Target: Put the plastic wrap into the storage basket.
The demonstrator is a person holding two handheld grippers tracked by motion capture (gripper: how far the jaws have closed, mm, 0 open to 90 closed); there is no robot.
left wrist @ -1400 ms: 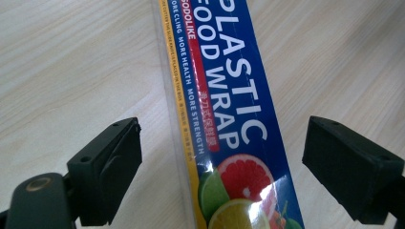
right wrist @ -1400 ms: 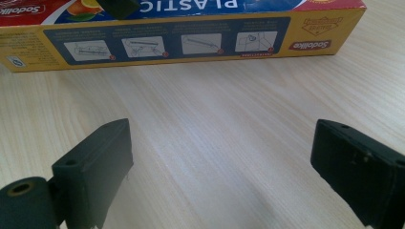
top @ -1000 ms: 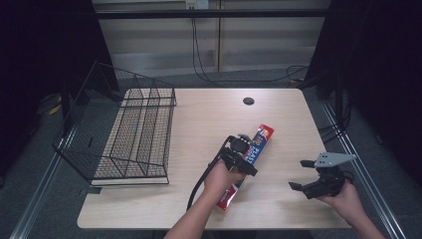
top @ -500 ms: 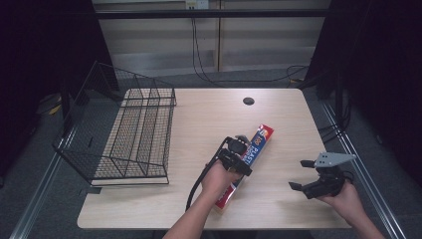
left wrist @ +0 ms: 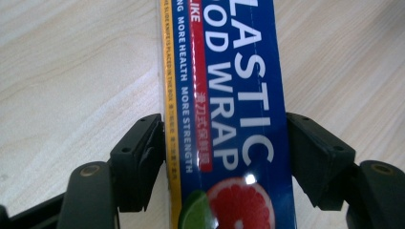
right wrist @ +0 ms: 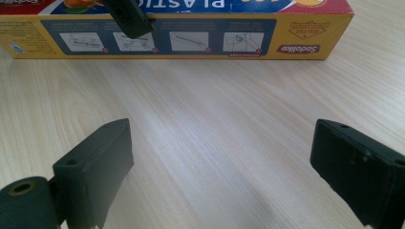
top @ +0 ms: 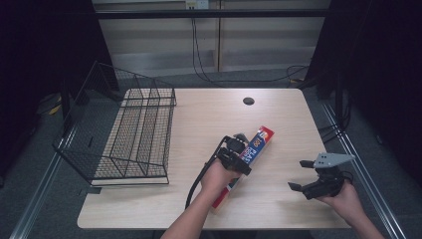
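A long blue, red and yellow plastic wrap box (top: 261, 139) lies slantwise on the wooden table (top: 209, 109), right of the middle. My left gripper (top: 243, 152) comes down over the box's middle. In the left gripper view the box (left wrist: 234, 71) runs up between the jaws of the left gripper (left wrist: 224, 152). These jaws have just been opening a little, and both pads sit against the box's long sides. My right gripper (top: 297, 174) rests near the table's right front, open, nothing between its jaws. The right gripper (right wrist: 222, 143) faces the box's yellow side (right wrist: 191, 43) across bare wood.
A black wire rack (top: 134, 134) stands on the left part of the table and overhangs its left edge. A round cable hole (top: 248, 101) sits near the far edge. The left gripper's black cable (top: 196, 181) loops beside the forearm. Dark floor surrounds the table.
The left gripper's jaws have drawn in around the box. Both hands and the box keep their places.
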